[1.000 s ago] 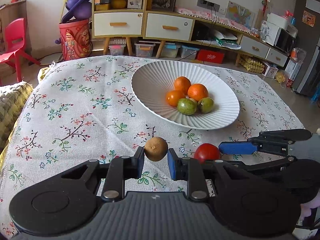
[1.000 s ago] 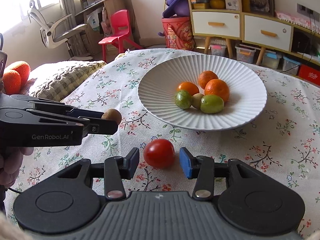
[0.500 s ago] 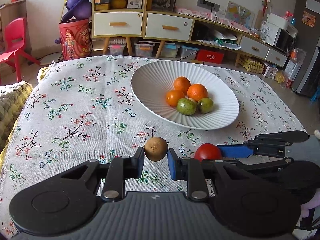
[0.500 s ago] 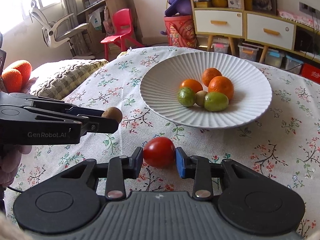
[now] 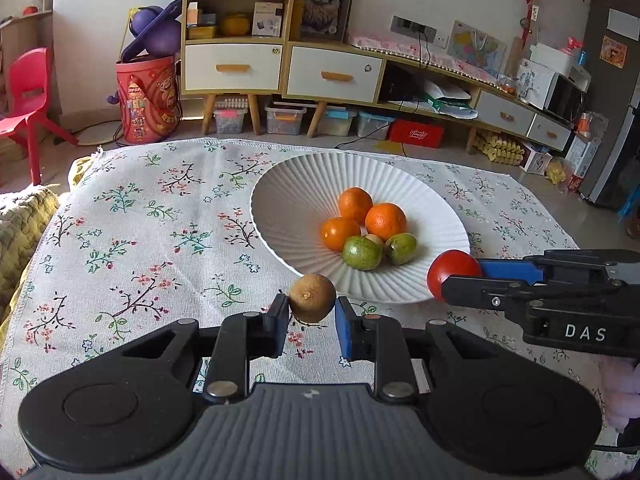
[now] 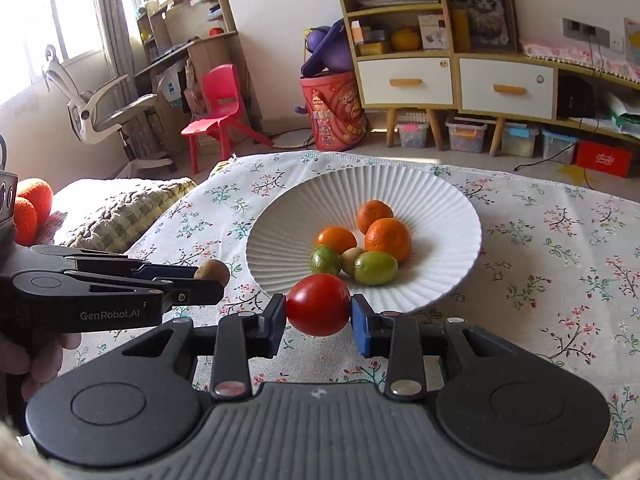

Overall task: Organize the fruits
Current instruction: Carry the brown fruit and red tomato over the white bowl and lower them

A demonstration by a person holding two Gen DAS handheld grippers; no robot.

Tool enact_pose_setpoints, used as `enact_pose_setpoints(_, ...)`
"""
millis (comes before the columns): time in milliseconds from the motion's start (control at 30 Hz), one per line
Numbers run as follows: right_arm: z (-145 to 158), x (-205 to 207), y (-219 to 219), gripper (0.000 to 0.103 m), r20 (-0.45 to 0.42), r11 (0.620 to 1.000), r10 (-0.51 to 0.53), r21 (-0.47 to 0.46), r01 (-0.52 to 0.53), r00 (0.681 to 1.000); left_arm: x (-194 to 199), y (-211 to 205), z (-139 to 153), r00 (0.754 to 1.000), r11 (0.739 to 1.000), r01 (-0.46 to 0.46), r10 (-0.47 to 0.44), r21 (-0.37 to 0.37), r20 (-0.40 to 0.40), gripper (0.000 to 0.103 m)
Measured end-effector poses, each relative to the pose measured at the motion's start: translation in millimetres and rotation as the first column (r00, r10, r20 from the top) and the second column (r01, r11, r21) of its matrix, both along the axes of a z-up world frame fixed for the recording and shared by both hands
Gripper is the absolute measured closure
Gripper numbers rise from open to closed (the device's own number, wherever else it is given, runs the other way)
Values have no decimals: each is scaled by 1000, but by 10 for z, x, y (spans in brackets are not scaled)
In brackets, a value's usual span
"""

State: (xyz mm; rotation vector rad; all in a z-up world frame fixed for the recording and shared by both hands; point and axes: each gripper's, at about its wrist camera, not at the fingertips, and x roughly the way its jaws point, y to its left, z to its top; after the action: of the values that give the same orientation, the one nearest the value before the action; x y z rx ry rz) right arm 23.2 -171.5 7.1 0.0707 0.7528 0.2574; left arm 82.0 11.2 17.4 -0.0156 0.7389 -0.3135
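Note:
My left gripper (image 5: 312,312) is shut on a small brown fruit (image 5: 312,298) and holds it above the cloth, just short of the near rim of the white ribbed bowl (image 5: 288,208). My right gripper (image 6: 319,316) is shut on a red tomato (image 6: 319,304) and holds it lifted at the bowl's near rim (image 6: 280,216). The tomato also shows in the left wrist view (image 5: 452,272), and the brown fruit in the right wrist view (image 6: 212,272). The bowl holds three oranges (image 5: 386,220), two green fruits (image 5: 362,253) and a small pale one.
A floral tablecloth (image 5: 140,240) covers the table. A quilted cushion (image 6: 120,208) lies off the table's left edge. Behind stand a cabinet with drawers (image 5: 280,68), a red bin (image 5: 148,100) and a red chair (image 6: 216,108).
The right gripper closed on the tomato and lifted it off the cloth toward the bowl. The left gripper rose and moved forward with the brown fruit.

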Motion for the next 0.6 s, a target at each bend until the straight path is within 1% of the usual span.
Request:
enact_pose_setpoints(133, -7, 104, -72, 71, 21, 999, -45, -9, 45, 999, 116, -119, 16, 999, 1000, 22, -22, -5, 28, 95)
enact_pose_setpoints(300, -39, 228, -172, 71, 39, 996, -85, -20, 86, 996, 262, -262, -10, 998, 999, 35, -36, 29, 55, 95)
enact_pose_setpoints(467, -98, 310, -230, 71, 52, 993, -109, -45, 111, 993, 385, -287, -58, 999, 999, 15, -16, 32, 42, 95)
enact_pose_setpoints(600, -156, 336, -259, 71, 44, 990, -119, -66, 122, 992, 429, -302, -99, 999, 999, 7, -8, 40, 33, 95)
